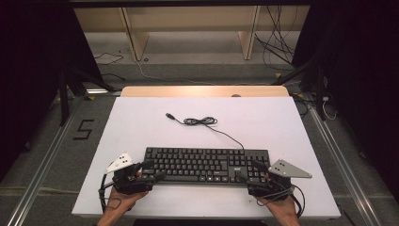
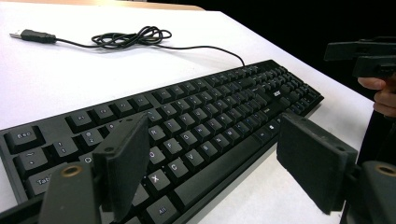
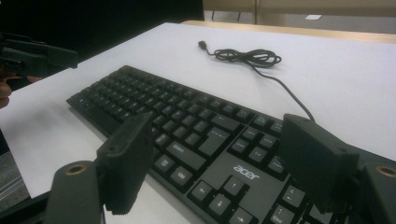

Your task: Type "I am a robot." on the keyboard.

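A black keyboard [image 1: 205, 165] lies flat near the front edge of the white table [image 1: 141, 127]. Its thin cable [image 1: 201, 121] runs back to a loose coil and ends in a USB plug [image 1: 170, 115]. My left gripper [image 1: 153, 170] is at the keyboard's left end and stands open. In the left gripper view [image 2: 219, 158], one jaw hangs over the keys [image 2: 196, 116] and the other over the table in front. My right gripper [image 1: 249, 171] is open at the right end. In the right gripper view [image 3: 219, 163], it straddles the front edge of the keyboard [image 3: 187, 126] the same way.
A wooden strip [image 1: 204, 91] borders the table's far edge. Beyond it, on the floor, stand shelf legs [image 1: 134, 37] and loose cables [image 1: 277, 47]. Metal rails [image 1: 51, 155] run along both sides of the table. Bare white surface lies behind the keyboard, around the cable coil.
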`<state>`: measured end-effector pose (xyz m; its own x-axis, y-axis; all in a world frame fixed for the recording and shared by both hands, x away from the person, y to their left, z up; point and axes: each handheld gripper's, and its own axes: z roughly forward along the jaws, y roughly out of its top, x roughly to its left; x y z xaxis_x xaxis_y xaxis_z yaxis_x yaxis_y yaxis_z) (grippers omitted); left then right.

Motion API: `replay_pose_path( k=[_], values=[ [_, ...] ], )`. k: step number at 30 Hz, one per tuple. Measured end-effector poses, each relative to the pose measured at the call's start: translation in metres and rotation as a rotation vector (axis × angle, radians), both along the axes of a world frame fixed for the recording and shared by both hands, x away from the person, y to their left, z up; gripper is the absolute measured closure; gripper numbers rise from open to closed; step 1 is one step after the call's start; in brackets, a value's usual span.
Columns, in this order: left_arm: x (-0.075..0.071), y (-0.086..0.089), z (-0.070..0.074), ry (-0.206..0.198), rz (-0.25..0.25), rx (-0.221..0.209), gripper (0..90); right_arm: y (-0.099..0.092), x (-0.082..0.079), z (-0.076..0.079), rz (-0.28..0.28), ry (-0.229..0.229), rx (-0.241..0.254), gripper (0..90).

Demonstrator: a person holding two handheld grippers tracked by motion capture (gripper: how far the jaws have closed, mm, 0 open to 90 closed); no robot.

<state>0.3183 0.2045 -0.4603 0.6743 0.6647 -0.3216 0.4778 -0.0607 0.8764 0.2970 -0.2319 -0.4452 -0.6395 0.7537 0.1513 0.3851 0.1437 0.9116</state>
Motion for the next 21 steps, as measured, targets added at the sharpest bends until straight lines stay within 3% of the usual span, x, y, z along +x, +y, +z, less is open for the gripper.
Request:
replay_pose_path(
  k=[13,21],
  values=[
    [0.001,0.001,0.000,0.001,0.009,0.000,25.2,0.005,0.002,0.000,-0.002,0.019,0.002,26.8],
    [0.001,0.002,0.000,0.009,0.024,0.002,25.5,0.017,0.010,0.002,0.021,0.039,-0.002,27.6]
  ],
)
